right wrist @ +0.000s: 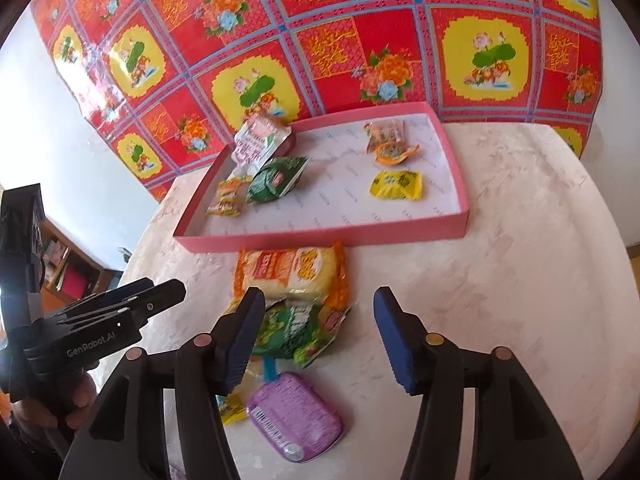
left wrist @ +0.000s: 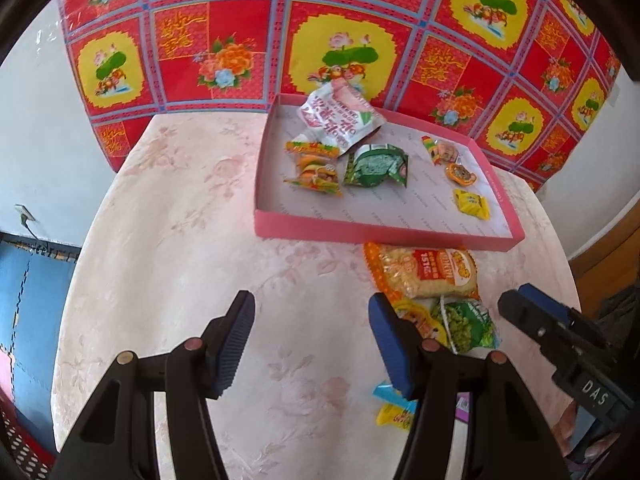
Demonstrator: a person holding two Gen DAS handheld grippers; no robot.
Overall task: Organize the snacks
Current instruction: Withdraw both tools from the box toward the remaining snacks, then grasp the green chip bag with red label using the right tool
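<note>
I have both claws hovering over the pale floral table (left wrist: 168,240), each spread with nothing between the pads: my left gripper (left wrist: 312,340) sits at the bottom of its own view over bare cloth, and my right gripper (right wrist: 320,340) hangs above the loose heap of snacks in the lower middle of its view. The step in hand, as I judge it, is picking the next loose packet, and the green pea bag (right wrist: 292,332) lies closest to my right claw, partly under the left pad, leaning on the big orange-and-yellow noodle pack (right wrist: 292,274). To do it well I would centre the pads across the bag's narrow side, come down steeply and pinch the crinkled edge, not the air-filled middle, so the neighbours stay put; the purple foil-lidded cup (right wrist: 294,416) and small yellow sachet (right wrist: 232,412) at the bottom can wait. The pink tray (right wrist: 320,236) in the upper middle already holds a white-and-red pouch (right wrist: 256,140), a green packet (right wrist: 276,180), an orange burger-print candy (right wrist: 228,198), a yellow sweet (right wrist: 396,185) and two small orange wrappers (right wrist: 388,142), with open floor in its centre for the next drop.
</note>
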